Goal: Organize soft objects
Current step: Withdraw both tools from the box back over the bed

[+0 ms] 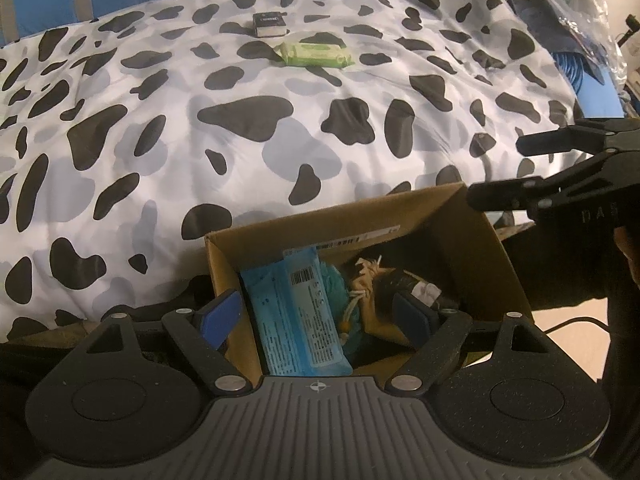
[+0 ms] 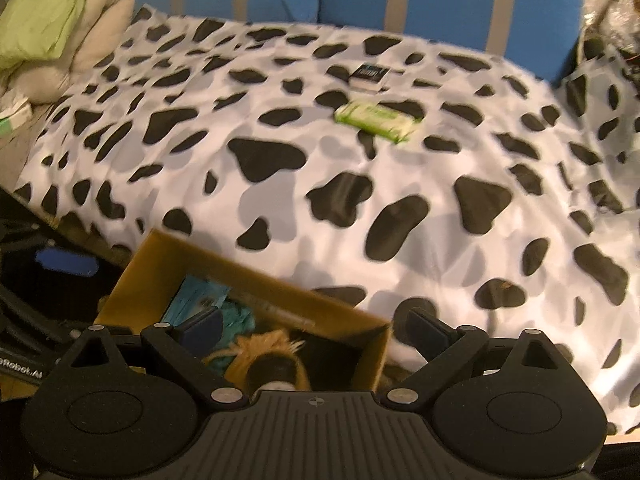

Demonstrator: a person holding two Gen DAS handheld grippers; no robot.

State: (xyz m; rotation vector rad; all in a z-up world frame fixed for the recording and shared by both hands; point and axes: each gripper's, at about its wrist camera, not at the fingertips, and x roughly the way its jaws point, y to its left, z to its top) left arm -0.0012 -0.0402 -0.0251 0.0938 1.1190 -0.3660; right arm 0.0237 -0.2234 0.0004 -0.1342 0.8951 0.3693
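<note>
Both grippers hanging empty over the box, two items waiting on the duvet.

The left gripper (image 1: 316, 314) is hovering jaws apart above the box (image 1: 460, 236), which is already holding a blue pack (image 1: 296, 312) and a plush toy (image 1: 368, 292). The right gripper (image 2: 316, 326), jaws also apart, is sitting over the box's far corner. Well ahead of both are lying the green pack (image 2: 376, 120) and, just beyond it, a dark box (image 2: 370, 76). Judging next: reach forward, straddle the green pack across its short side, close gently.
</note>
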